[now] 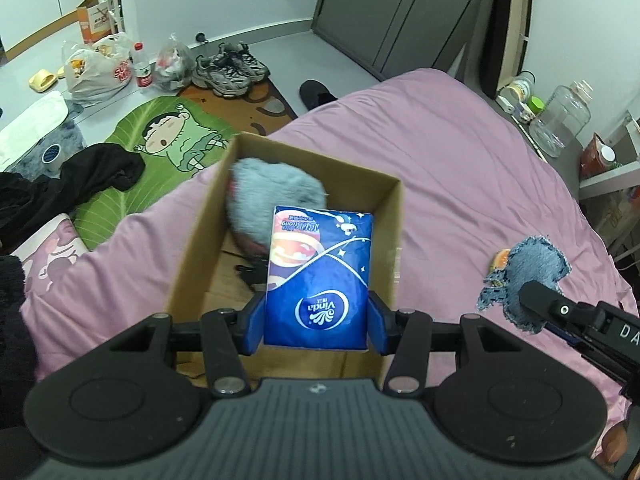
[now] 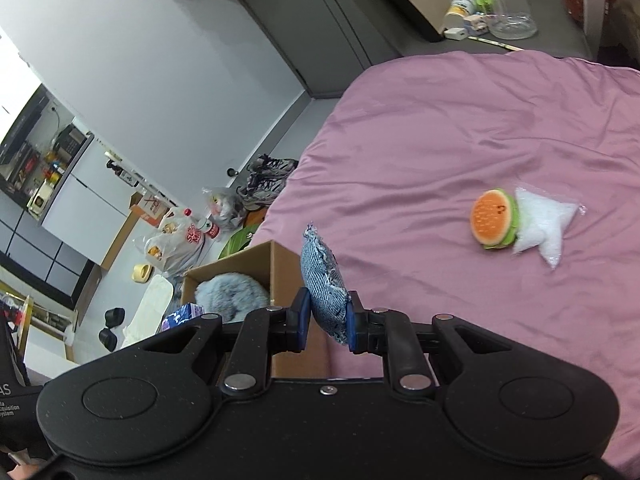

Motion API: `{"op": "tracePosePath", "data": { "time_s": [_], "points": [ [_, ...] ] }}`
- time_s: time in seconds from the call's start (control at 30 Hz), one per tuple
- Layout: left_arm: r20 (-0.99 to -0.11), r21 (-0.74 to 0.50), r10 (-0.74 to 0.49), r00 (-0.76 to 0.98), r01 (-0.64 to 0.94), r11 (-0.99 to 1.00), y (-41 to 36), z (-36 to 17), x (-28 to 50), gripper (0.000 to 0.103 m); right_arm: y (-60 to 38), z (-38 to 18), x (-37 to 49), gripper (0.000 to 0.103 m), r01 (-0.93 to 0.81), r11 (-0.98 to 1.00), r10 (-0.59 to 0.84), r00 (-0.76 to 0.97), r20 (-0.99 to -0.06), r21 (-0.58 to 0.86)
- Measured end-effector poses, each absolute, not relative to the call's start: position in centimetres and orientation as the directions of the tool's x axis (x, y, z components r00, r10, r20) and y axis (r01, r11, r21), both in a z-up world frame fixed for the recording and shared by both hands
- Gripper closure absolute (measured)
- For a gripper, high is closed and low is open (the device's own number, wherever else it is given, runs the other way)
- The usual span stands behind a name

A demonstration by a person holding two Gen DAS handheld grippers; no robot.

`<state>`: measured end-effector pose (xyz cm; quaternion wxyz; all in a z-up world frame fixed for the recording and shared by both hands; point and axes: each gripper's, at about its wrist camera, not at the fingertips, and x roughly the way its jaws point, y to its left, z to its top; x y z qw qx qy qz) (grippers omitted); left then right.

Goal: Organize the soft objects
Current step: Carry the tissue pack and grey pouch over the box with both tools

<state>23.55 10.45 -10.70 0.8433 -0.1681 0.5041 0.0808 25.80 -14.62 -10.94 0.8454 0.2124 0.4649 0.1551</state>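
Observation:
My left gripper (image 1: 316, 320) is shut on a blue Vinda tissue pack (image 1: 320, 276) and holds it over the open cardboard box (image 1: 192, 248) on the pink bed. A grey fluffy plush (image 1: 272, 196) lies inside the box; it also shows in the right wrist view (image 2: 232, 290). My right gripper (image 2: 326, 322) is shut on a denim pad (image 2: 324, 280) with frayed edges, held above the bed beside the box (image 2: 280, 264). The denim pad also shows in the left wrist view (image 1: 524, 276). A plush hamburger (image 2: 494, 218) and a white star-shaped bag (image 2: 544, 226) lie on the bed to the right.
The pink bed (image 1: 460, 168) fills the right. The floor at left holds a green cartoon mat (image 1: 160, 148), black clothes (image 1: 80, 176), sneakers (image 1: 228, 66), plastic bags (image 1: 96, 70) and a bottle. A bedside shelf with a clear jar (image 1: 564, 120) stands at the far right.

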Motion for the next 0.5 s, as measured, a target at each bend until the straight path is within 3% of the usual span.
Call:
{"op": "tracePosePath", "data": {
  "time_s": [0.5],
  "points": [
    [-0.898,-0.214,-0.043,0.438,-0.349,0.912,15.0,-13.5,22.5,0.053,-9.4,-10.0,25.4,0.085,-0.129,0.861,0.482,0.520,-0.705,0.493]
  ]
}}
